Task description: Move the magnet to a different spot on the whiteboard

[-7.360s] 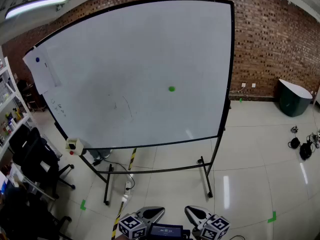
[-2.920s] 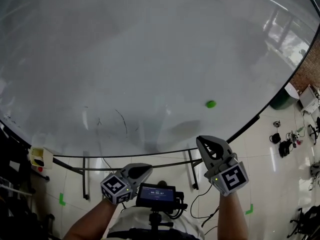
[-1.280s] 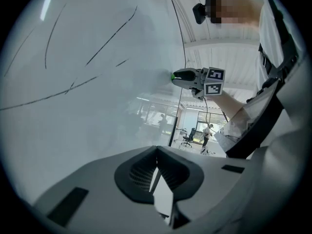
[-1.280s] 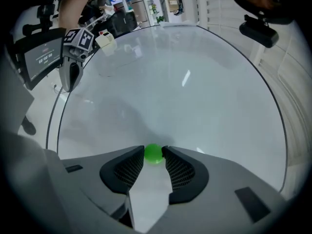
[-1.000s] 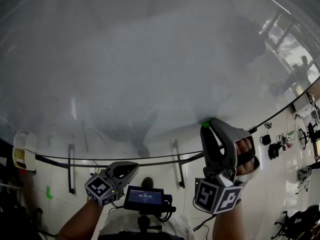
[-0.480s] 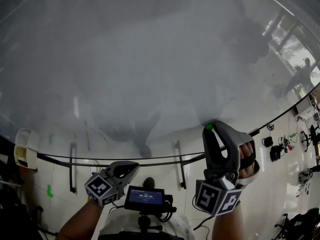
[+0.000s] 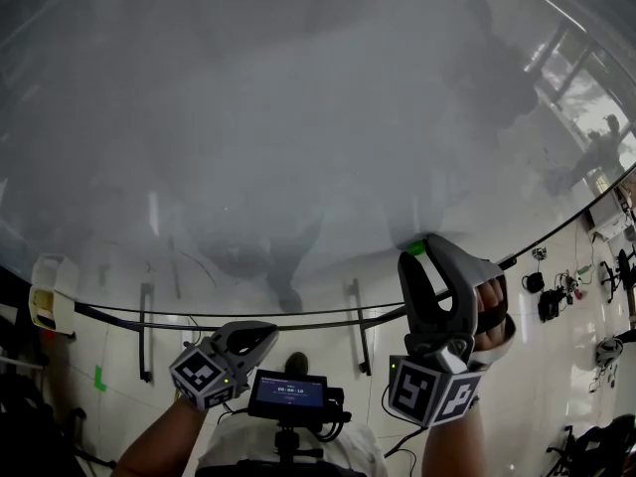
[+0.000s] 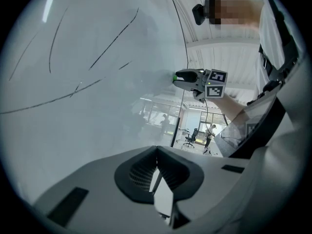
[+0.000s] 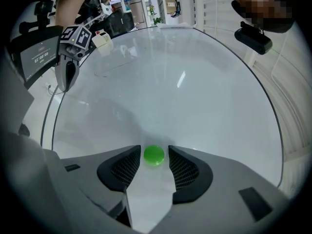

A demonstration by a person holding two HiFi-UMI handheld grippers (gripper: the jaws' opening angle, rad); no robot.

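Right gripper [image 7: 423,250] is level, tips up against the whiteboard [image 7: 248,117]. Its jaws have just been opening and now stand wide. The green magnet [image 9: 154,155] sits between them with a thin gap on each side, so the pads aren't pressing and nothing is gripped. Left gripper [image 8: 156,151] is held low near the person's waist with its jaws together and empty, well clear of the magnet.

The magnet is stuck flat on the board's lower right area, closer to the bottom edge than the top.

Looks like the grab is being lined up and the magnet isn't lifted yet. To do it well:
- Keep the tips flush to the board.
- Centre the magnet between the pads and close evenly on its rim.
- Squeeze firmly, since the disc is small, smooth and likely to slip.
- Peel or slide it off rather than yanking.
- Set it down well apart from this spot, towards the board's middle or another corner.
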